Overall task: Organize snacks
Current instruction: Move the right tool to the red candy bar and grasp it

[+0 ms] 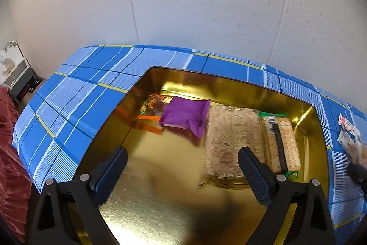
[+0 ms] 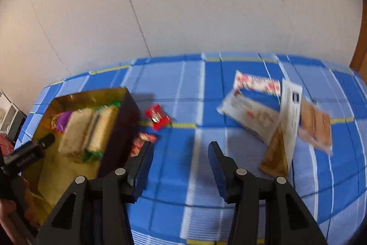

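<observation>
A blue, white and yellow plaid tablecloth (image 2: 206, 107) covers the table, its far edge meeting a pale wall; the right wrist view is smeared by motion blur, so print on the packets there cannot be read. On the cloth sits a large gold-lined rectangular tin box (image 1: 229, 84), its near wall cut off by the bottom of the left wrist view and its outer side dark in the right wrist view (image 2: 119, 130).

Inside the box, against the far end, a wide speckled beige cracker pack (image 1: 231, 139) lies flat, touching a narrower cracker pack with green ends (image 1: 283, 144) on its right. A purple pillow-shaped pouch (image 1: 185, 116) lies partly over an orange-edged printed snack bag (image 1: 153, 107), hiding most of it.

Outside the box, a loose heap of white, red-printed and tan packets (image 2: 275, 116) lies well to its right, overlapping so that their edges blur together. A small red wrapped sweet (image 2: 158, 118) lies just beside the box, and another red-and-gold wrapper (image 2: 142, 141) is half hidden behind the box wall.

The left gripper (image 1: 182, 157) hovers over the box floor, spread wide and holding nothing. The right gripper (image 2: 181, 148) hangs above bare cloth, also spread and unloaded.
</observation>
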A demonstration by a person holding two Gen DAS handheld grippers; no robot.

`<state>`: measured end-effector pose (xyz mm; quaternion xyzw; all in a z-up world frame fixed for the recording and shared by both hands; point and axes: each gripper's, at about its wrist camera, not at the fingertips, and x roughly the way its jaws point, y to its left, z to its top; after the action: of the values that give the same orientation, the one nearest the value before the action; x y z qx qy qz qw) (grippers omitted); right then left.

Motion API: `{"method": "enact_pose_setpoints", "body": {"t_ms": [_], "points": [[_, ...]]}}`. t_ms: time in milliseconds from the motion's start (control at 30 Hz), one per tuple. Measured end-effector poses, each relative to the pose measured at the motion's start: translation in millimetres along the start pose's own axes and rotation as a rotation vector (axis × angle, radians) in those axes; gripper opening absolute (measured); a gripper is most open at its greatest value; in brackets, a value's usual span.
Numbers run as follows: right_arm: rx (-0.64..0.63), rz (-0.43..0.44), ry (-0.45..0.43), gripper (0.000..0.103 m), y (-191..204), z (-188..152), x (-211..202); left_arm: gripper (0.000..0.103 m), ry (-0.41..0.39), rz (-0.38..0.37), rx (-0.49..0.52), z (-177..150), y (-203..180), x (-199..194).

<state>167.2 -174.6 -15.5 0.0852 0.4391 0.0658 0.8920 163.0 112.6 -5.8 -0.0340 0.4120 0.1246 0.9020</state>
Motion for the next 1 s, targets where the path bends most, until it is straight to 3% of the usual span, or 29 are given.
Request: {"method": "enact_pose_setpoints", "body": {"t_ms": [200, 633, 833, 1000], "points": [[-0.062, 0.039, 0.056, 0.051, 18, -7, 18, 0.098, -0.026, -0.021, 0.001, -2, -1, -7], [-0.141, 0.057, 0.141, 0.053, 46, 0, 52, 0.099, 0.007, -0.043, -0.04, 0, 8, -2], [-0.088, -0.094, 0.16, 0.053, 15, 1, 45, 0.099, -0.007, -0.051, -0.034, 0, 5, -7], [-0.012, 0.106, 0.125, 0.053, 14, 2, 35, 0.099, 0.007, -0.182, -0.053, -4, -2, -15]]}}
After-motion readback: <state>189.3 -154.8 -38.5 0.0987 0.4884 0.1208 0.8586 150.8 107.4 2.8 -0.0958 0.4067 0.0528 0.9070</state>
